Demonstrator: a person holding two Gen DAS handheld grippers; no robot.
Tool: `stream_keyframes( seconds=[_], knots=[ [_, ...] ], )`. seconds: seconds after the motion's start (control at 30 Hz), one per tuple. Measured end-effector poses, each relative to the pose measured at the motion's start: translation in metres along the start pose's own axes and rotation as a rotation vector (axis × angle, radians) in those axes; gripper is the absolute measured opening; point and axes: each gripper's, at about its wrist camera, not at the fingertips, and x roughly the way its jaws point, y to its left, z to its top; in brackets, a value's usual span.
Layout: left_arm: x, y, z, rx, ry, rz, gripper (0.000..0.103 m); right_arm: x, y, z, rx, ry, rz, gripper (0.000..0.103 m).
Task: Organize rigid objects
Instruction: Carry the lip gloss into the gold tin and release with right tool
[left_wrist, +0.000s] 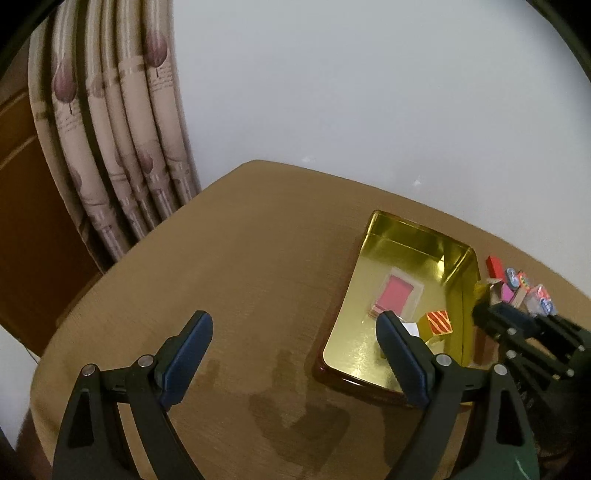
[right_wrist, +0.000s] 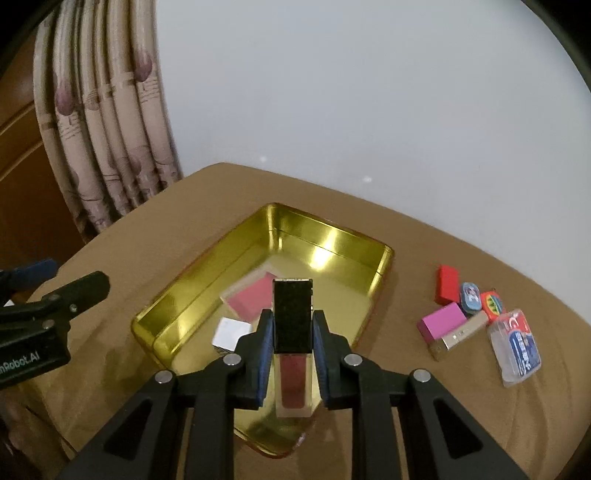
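A gold tin tray sits on the brown table; it also shows in the left wrist view. Inside lie a pink box, a white cube and a red striped block. My right gripper is shut on a lip gloss tube with a black cap, held above the tray. My left gripper is open and empty over the table, left of the tray.
Right of the tray lie several small items: a red block, a pink box, a silver tube, a clear packet, small tins. Curtain and wall stand behind the table.
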Motion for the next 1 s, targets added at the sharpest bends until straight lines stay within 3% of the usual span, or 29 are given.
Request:
stream_keyframes(
  seconds=[0.5,0.83,1.0],
  knots=[
    [0.006,0.004,-0.001,-0.004,0.021,-0.001,0.088,0.052,0.024,-0.019,-0.031,0.149,0.035,0.02],
    [0.009,-0.008,-0.003,0.039,0.03,0.001,0.088,0.055,0.021,-0.021,-0.04,0.152,0.049,0.022],
    [0.009,-0.014,-0.005,0.059,0.031,0.001,0.088,0.049,0.021,-0.018,-0.045,0.135,0.024,0.052]
  ],
)
